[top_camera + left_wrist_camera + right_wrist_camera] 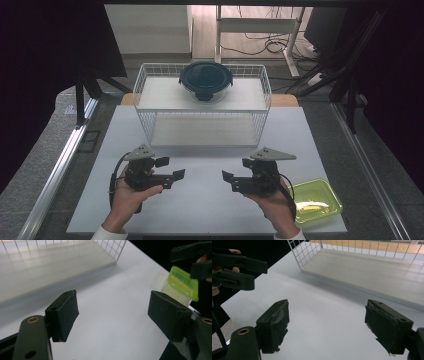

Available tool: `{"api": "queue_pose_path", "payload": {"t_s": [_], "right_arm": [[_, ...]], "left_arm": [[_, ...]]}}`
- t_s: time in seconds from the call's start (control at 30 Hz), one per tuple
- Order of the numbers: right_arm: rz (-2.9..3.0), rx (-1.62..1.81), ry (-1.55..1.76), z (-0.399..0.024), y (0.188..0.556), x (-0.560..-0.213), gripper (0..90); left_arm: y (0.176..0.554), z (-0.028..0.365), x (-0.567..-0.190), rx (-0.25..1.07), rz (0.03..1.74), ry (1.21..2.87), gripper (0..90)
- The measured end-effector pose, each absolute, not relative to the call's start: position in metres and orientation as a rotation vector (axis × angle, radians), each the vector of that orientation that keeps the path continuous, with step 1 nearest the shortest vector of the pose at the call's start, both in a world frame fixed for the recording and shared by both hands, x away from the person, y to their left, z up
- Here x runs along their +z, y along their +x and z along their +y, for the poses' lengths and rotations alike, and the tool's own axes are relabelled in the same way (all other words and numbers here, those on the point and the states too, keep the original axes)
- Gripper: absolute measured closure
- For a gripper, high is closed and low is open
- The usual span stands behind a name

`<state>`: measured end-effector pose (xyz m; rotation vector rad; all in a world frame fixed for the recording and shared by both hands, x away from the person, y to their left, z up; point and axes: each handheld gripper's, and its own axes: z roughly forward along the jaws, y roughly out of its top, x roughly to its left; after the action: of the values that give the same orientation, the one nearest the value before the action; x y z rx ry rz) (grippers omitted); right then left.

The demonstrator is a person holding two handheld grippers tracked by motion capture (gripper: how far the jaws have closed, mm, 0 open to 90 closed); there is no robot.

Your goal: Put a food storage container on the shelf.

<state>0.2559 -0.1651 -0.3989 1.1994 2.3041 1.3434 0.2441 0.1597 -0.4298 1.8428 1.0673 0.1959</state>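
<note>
I count two tongs on my screen, one in each hand: the left tongs (pixel 173 168) sit at the near left of the white surface (pixel 210 200), the right tongs (pixel 235 173) at the near right, their tips turned toward each other with bare surface between them. Both stand wide with nothing between the pads; the left gripper view gives me only blank white surface in the gap (pixel 113 312), and the right gripper view the same (pixel 327 322). Two hands, the left hand (pixel 131 192) and the right hand (pixel 272 200), come in from the near edge. One white wire rack (pixel 202 102) stands at the far middle, with two shelves that I can count. One round container with a dark teal lid (pixel 206 80) sits on the rack's top shelf, well apart from both tongs. One lime-green lidded box (pixel 314 201) lies at the near right corner, just beside the right hand; in the left gripper view I catch that box (pixel 183 282) beyond the right-hand pad, partly behind the other gripper. No brand, label or writing is legible to me on the lid, the box or the rack.
</note>
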Motion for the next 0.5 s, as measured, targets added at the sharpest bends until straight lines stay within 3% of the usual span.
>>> {"api": "queue_pose_path", "payload": {"t_s": [0.5], "right_arm": [[2.349, 1.239, 1.263, -0.201, 0.246, -0.429, 26.2]], "left_arm": [[0.236, 0.173, -0.465, 0.146, 1.175, 1.844, 23.6]]}}
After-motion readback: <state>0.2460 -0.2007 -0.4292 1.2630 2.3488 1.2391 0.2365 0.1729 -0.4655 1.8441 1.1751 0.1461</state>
